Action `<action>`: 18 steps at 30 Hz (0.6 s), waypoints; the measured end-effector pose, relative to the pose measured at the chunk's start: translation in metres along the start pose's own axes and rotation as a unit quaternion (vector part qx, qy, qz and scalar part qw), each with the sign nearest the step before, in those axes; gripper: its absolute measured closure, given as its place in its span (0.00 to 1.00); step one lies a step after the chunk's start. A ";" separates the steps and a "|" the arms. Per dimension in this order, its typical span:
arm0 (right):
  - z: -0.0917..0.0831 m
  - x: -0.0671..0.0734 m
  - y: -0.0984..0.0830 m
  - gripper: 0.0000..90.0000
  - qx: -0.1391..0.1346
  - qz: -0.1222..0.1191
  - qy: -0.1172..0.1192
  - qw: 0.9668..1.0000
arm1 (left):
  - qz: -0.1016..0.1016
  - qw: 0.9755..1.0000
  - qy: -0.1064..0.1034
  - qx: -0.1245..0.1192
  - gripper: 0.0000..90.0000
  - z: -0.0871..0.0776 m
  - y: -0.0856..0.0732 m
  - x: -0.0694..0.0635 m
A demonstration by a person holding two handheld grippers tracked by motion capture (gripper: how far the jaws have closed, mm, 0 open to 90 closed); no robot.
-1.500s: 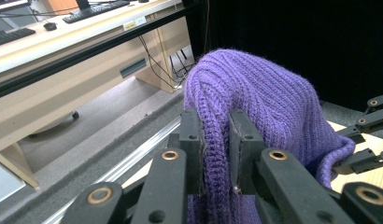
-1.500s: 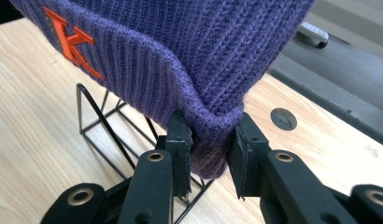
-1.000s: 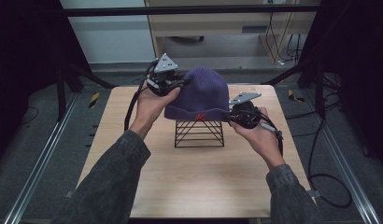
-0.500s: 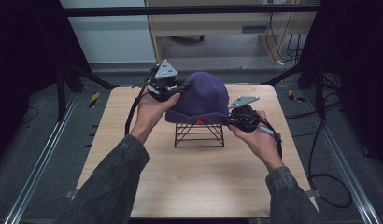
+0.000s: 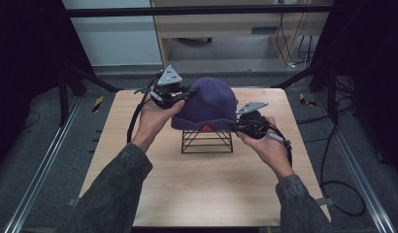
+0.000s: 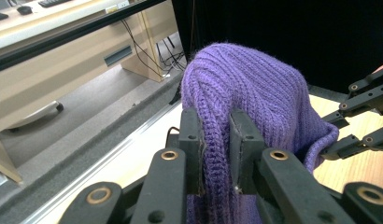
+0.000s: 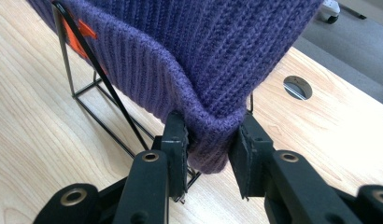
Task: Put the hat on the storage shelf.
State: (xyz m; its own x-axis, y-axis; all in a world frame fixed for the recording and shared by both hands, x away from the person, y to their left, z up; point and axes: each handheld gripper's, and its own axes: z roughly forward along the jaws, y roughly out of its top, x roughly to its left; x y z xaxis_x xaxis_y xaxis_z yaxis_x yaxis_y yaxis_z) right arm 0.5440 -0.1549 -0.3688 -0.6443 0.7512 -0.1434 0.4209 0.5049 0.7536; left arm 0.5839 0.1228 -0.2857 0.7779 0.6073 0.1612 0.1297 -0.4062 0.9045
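While the purple beanie (image 5: pixel 207 104) sits over the wire stand (image 5: pixel 207 141), I have the left gripper (image 6: pixel 214 154) pinching its side; the right gripper (image 7: pixel 209 156) pinches its folded brim (opposite sides, stand between).

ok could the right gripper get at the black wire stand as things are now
Probably not right away: the right gripper is shut on the folded cuff of the purple beanie, which drapes over the wire stand. The stand's lower bars sit open just beside it, so it would have to let go first.
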 end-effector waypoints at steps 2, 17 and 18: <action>0.001 0.000 -0.004 0.76 0.000 0.004 0.003 1.000 | 0.000 1.000 -0.003 0.004 0.86 0.000 -0.006 -0.001; 0.018 0.004 -0.026 0.74 0.010 0.019 0.012 1.000 | -0.010 1.000 -0.015 0.008 0.85 0.006 -0.030 -0.009; 0.019 0.004 -0.028 0.74 0.011 0.019 0.011 1.000 | -0.012 1.000 -0.017 0.009 0.86 0.006 -0.032 -0.009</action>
State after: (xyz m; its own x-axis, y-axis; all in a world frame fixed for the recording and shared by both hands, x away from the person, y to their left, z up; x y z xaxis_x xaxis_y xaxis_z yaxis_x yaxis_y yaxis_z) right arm 0.5416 -0.1585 -0.4027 -0.6406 0.7612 -0.1008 0.4596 0.4853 0.7438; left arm 0.5766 0.1256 -0.3184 0.7948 0.5934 0.1268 0.1589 -0.4051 0.9003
